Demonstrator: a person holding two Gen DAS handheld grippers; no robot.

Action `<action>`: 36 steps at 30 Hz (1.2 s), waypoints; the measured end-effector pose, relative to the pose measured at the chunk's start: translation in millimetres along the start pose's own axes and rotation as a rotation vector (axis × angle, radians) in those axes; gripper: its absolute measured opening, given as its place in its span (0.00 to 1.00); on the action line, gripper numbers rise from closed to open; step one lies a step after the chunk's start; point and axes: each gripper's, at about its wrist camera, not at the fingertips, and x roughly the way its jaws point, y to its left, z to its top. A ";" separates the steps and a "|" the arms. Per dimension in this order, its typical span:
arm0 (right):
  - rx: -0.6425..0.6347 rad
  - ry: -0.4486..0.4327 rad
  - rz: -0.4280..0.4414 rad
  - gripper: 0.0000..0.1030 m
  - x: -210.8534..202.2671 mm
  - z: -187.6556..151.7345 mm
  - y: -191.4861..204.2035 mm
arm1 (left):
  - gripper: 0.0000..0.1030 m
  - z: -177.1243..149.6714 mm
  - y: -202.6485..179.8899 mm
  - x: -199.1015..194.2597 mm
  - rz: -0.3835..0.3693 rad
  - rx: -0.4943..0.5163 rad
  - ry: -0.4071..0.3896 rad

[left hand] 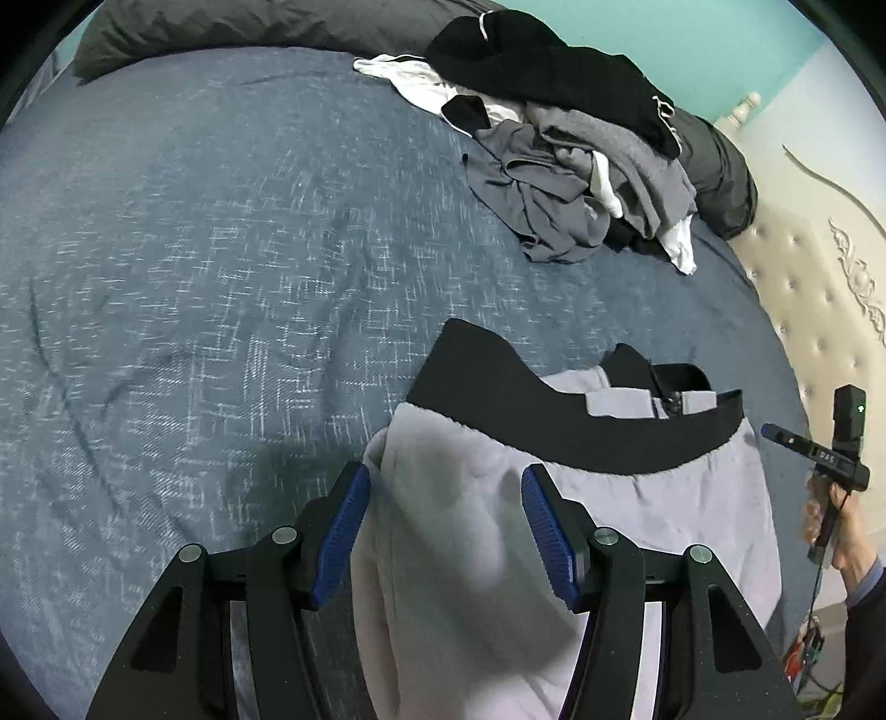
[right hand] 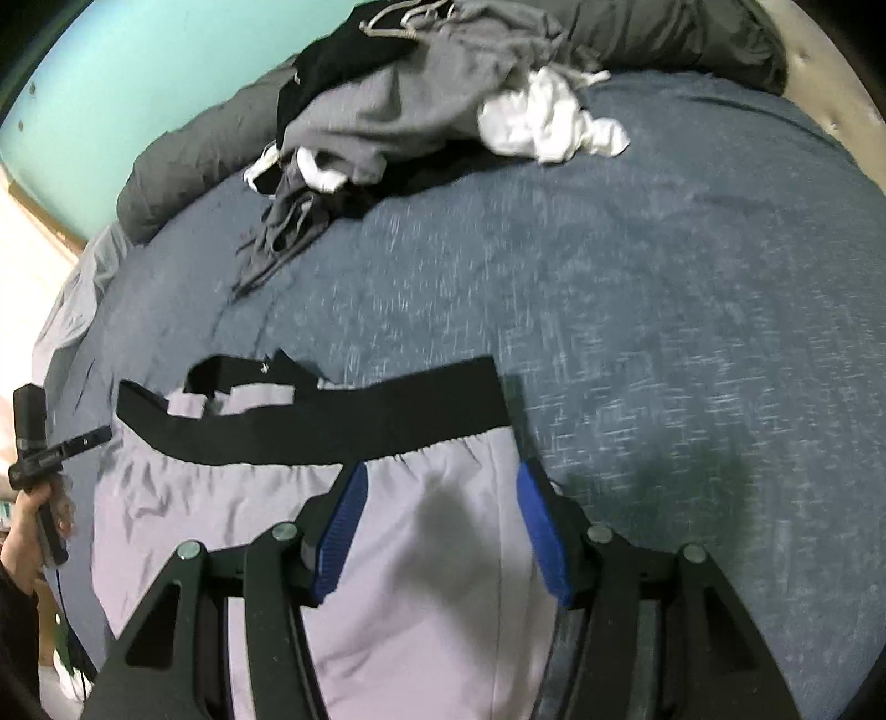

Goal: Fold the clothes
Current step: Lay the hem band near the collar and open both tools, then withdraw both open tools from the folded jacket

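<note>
Both my grippers, left [left hand: 446, 526] and right [right hand: 440, 526], hang released over the shorts [left hand: 637, 515] lying flat near the bed's [left hand: 194, 277] near edge; closing too shallow could snag one layer and skew my fold

A blue bedspread [left hand: 221, 249] covers the bed, with dark grey pillows [left hand: 232, 27] at its far edge against a turquoise wall [left hand: 692, 39].

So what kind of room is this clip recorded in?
Most likely a bedroom: the work surface is a bed with a blue bedspread, a tufted cream headboard beside it, and a pile of unfolded clothes near dark pillows.
</note>
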 end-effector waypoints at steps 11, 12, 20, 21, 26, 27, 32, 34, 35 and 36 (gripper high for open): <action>-0.020 -0.048 -0.046 0.06 25.3 0.5 -5.7 | 0.11 3.3 -4.0 4.4 0.016 0.062 -0.045; -0.025 -0.065 -0.060 0.06 21.0 1.0 -4.6 | 0.10 4.6 -6.4 -0.1 0.020 0.066 -0.062; -0.069 -0.192 -0.143 0.05 -16.0 22.7 10.9 | 0.08 22.7 -21.4 -16.0 0.060 0.074 -0.122; -0.069 -0.191 -0.161 0.05 -15.0 25.1 10.5 | 0.08 24.3 -21.9 -12.4 0.067 0.078 -0.115; -0.074 -0.074 -0.254 0.06 22.9 20.9 5.6 | 0.15 19.4 -21.8 10.4 0.100 0.067 -0.066; -0.069 -0.071 -0.260 0.07 26.9 18.3 6.0 | 0.17 18.1 -20.8 11.0 0.099 0.060 -0.066; -0.014 -0.164 -0.263 0.11 -1.0 9.4 12.2 | 0.33 5.1 -15.9 -20.5 0.053 0.016 -0.108; -0.017 -0.200 -0.196 0.11 -22.5 0.5 25.3 | 0.43 -3.1 -15.8 -41.1 0.036 -0.005 -0.139; -0.021 -0.211 -0.146 0.11 -33.5 -5.3 33.8 | 0.47 -8.8 -16.5 -54.0 0.035 -0.017 -0.160; -0.031 -0.219 -0.104 0.11 -43.5 -11.8 43.4 | 0.47 -14.4 -18.3 -65.3 0.028 -0.025 -0.180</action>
